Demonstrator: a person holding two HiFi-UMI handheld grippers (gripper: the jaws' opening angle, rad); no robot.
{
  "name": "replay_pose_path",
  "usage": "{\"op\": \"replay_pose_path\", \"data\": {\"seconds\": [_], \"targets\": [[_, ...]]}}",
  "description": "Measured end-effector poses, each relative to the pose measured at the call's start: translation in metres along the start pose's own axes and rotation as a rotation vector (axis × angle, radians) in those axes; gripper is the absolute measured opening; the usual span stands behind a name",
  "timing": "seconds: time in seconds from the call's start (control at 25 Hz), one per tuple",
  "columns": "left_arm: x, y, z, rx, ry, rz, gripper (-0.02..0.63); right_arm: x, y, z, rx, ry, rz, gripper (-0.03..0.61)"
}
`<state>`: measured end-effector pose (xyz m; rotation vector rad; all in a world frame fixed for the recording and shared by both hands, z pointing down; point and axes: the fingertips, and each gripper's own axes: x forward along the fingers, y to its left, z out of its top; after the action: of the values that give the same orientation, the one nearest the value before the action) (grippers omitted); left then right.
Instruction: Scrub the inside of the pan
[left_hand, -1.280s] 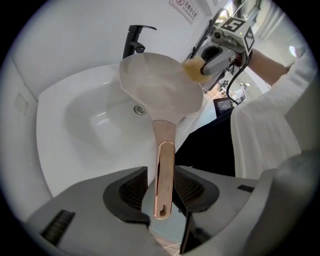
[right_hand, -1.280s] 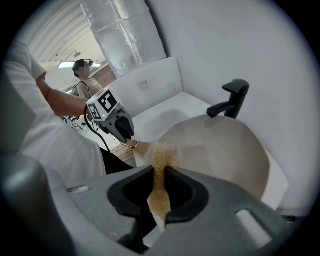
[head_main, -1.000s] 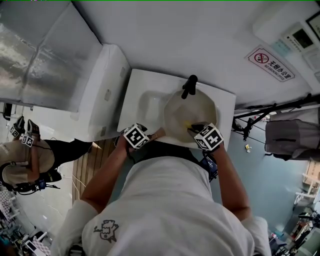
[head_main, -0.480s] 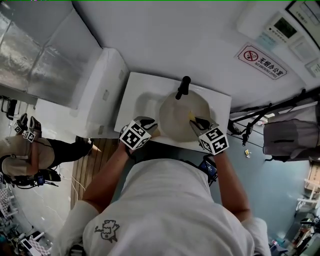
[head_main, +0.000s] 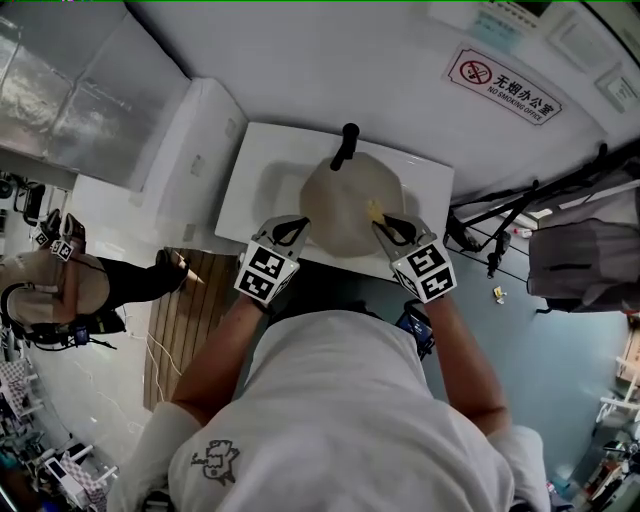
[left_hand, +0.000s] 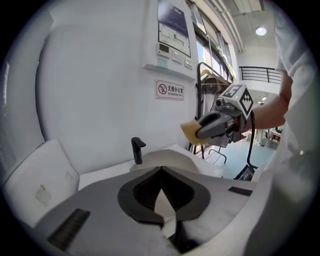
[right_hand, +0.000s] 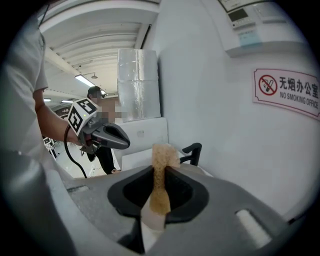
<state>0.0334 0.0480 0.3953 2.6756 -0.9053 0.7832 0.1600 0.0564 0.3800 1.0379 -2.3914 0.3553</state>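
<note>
From where I stand, the pan (head_main: 345, 210) sits in the basin of the white surface (head_main: 243, 205) against the wall. Its black handle (head_main: 346, 150) sticks out at twelve o'clock, toward the wall and away from the person.

The left gripper (head_main: 292, 230) hangs over the pan's rim at about eight o'clock. Its jaws have just been closing and now meet with nothing between them. The right gripper (head_main: 388, 228) is at about four o'clock, its jaws clamped on a yellow sponge (right_hand: 161, 170). The sponge stands up out of them by one thin edge. Both grippers look to be raised clear of the pan, and the sponge touches nothing.

The worry I have is that nothing steadies the pan. If the sponge comes down and pushes hard, I would expect the pan to skate or turn in the basin. It could even rock up on its rim, because the handle is on the far side and no jaw is on it.

The sponge itself is the second risk. It is gripped along a narrow strip, so it may fold over under pressure or be dragged out of the jaws on a sideways stroke. Then the hard jaw tips would scrape the pan's inside instead.

The two grippers also sit close across the pan, so a wide circular scrub from the right could knock into the left one.
</note>
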Motion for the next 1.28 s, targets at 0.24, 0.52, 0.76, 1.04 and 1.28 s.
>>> {"op": "replay_pose_path", "data": {"seconds": [0.24,0.52,0.76,1.04,1.28], "targets": [[-0.011,-0.043,0.005,-0.023,-0.022,0.041,0.002,-0.029,0.010,-0.013,-0.025,-0.036,0.022,0.064],[-0.037,-0.079,0.007,-0.022,-0.066,0.097,0.002,-0.068,0.030,-0.018,-0.061,-0.096,0.037,0.063],[-0.060,-0.097,0.009,0.018,-0.089,0.104,0.002,-0.095,0.051,-0.021,-0.045,-0.140,0.028,0.063],[-0.088,-0.105,0.013,0.048,-0.153,0.078,0.002,-0.117,0.072,-0.021,0.000,-0.175,-0.042,0.063],[-0.125,-0.113,-0.007,0.069,-0.140,-0.011,0.002,-0.126,0.113,-0.009,0.025,-0.202,-0.103,0.061]]}}
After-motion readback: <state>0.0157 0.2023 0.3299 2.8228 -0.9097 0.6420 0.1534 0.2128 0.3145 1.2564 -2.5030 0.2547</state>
